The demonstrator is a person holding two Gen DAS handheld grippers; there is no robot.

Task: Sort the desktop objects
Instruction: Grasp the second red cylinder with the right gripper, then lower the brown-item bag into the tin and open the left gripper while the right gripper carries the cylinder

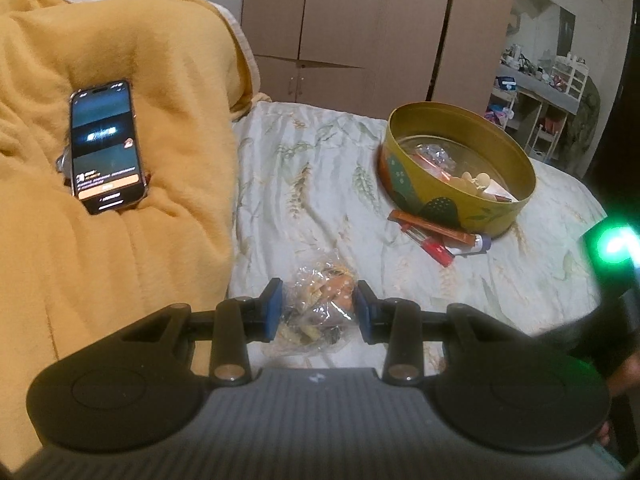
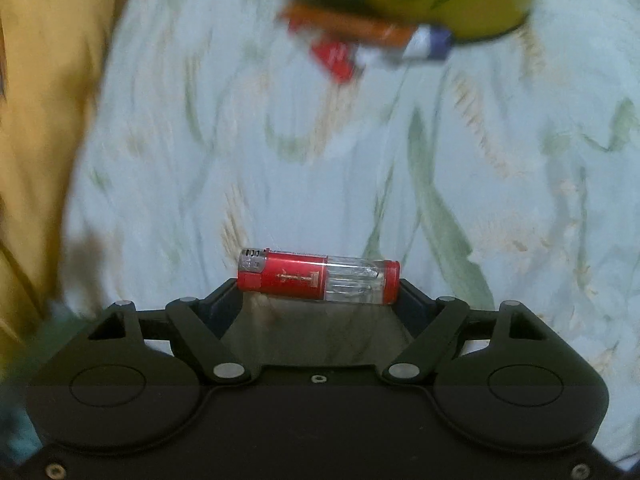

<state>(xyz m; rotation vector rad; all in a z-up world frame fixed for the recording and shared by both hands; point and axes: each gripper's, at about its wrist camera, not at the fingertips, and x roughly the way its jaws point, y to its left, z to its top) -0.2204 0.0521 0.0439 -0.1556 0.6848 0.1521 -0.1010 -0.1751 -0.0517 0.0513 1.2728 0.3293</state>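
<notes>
My left gripper (image 1: pixel 320 306) is shut on a clear plastic bag (image 1: pixel 318 312) of small bits, one blue pad on each side of it, low over the floral bedsheet (image 1: pixel 320 184). A round yellow tin (image 1: pixel 404 196) with several small items inside stands to the far right. In the right wrist view my right gripper (image 2: pixel 319 285) is shut on a red and clear lighter (image 2: pixel 318 282), which lies crosswise between the fingers, end to end. That lighter is sharp while the sheet behind is blurred. The tin (image 2: pixel 472 4) shows blurred at the top.
An orange sachet (image 1: pixel 434 230), a red packet (image 1: pixel 436 250) and a small blue-capped tube (image 1: pixel 480 243) lie against the tin's front. A lit phone (image 1: pixel 106 148) rests on a yellow blanket (image 1: pixel 152 264) at the left. A black device with a green light (image 1: pixel 612 245) pokes in at the right edge.
</notes>
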